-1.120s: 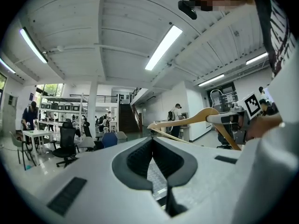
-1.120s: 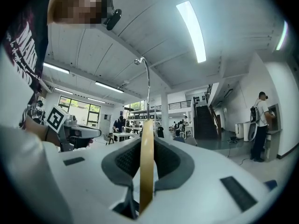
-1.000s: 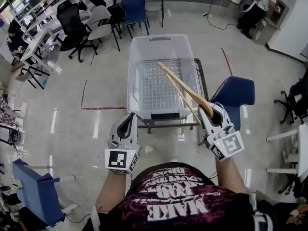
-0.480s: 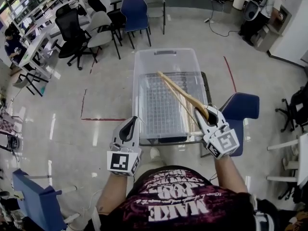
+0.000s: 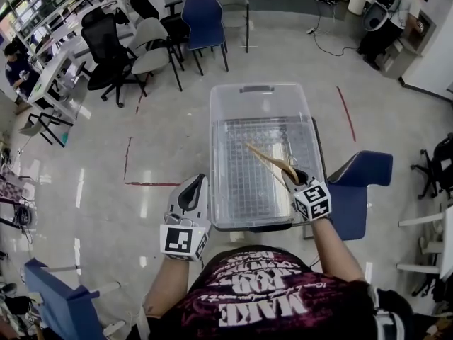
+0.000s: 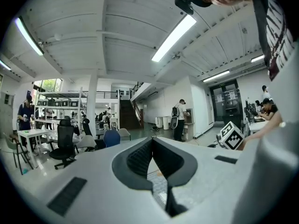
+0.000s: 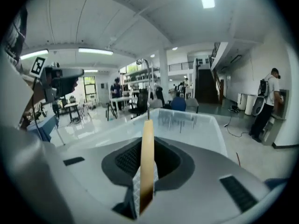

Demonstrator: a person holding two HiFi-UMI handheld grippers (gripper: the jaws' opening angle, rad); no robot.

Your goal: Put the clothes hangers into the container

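Clear container (image 5: 218, 147) ahead, wire grid showing through its floor. Blue chair (image 5: 364, 172) just beside its right wall; office chairs (image 5: 152, 41) well apart, upper left. Nothing blocks the open top. Right gripper (image 5: 291, 178) clamps the wooden hanger (image 5: 269, 160), which is slanted over the container's interior, inside the rim line. Left gripper (image 5: 192, 190) pinched closed, empty, beside the near-left corner. Stand under the container mostly hidden (hanger's hook (image 7: 145, 78) clear only from the right gripper view).
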